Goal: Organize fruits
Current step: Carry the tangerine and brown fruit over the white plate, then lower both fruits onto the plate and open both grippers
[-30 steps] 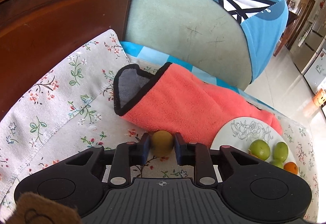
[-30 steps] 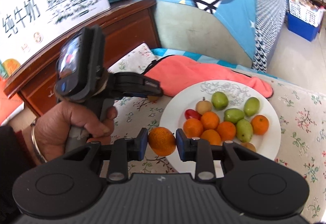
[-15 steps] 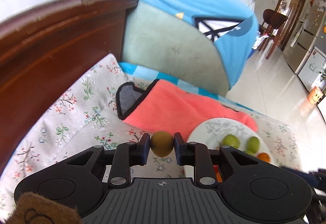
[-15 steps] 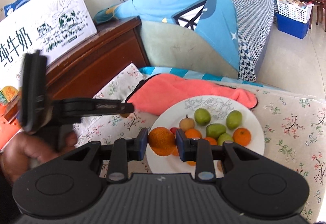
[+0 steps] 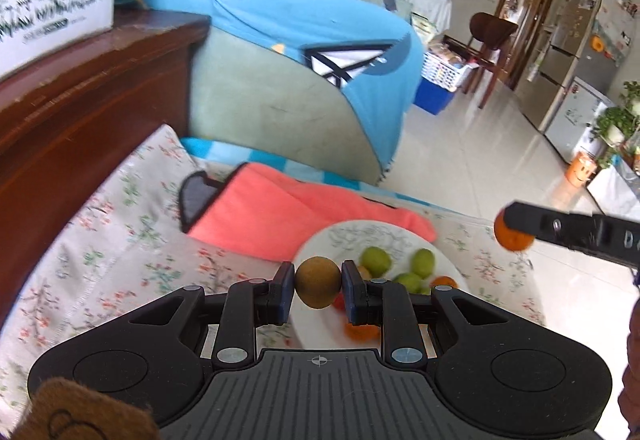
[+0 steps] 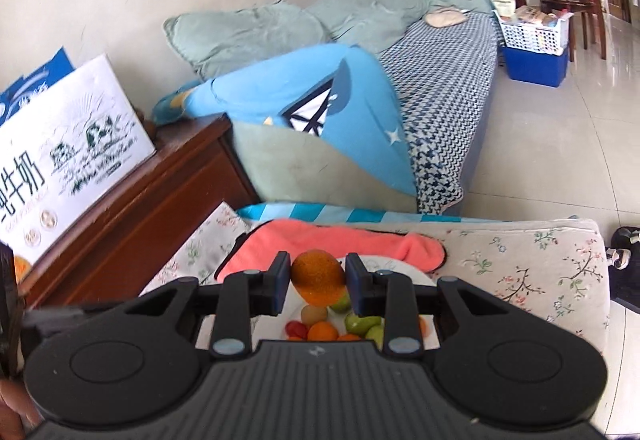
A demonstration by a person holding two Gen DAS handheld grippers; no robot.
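My left gripper point(image 5: 318, 288) is shut on a small brown round fruit point(image 5: 318, 282), held up in the air over the near left edge of the white plate point(image 5: 320, 244). On the plate lie green fruits point(image 5: 375, 259) and oranges point(image 5: 362, 332). My right gripper point(image 6: 318, 280) is shut on an orange point(image 6: 318, 276), raised above the same white plate point(image 6: 412, 274) with green fruits point(image 6: 362, 322), an orange fruit point(image 6: 322, 332) and a red one point(image 6: 296, 328). In the left wrist view the right gripper's finger point(image 5: 560, 228) shows at the right with the orange point(image 5: 512, 238) at its tip.
A coral-pink towel point(image 5: 280, 211) lies behind the plate on the floral cloth point(image 5: 100, 240). A dark wooden cabinet point(image 5: 80, 99) with a white milk carton point(image 6: 60, 159) stands at the left. A sofa with a blue garment point(image 6: 300, 95) is behind. Tiled floor point(image 5: 480, 159) opens to the right.
Both grippers have risen with their fruits. The table and plate now look farther below, and more of the room shows. The right gripper's finger with the orange has come into the left wrist view.
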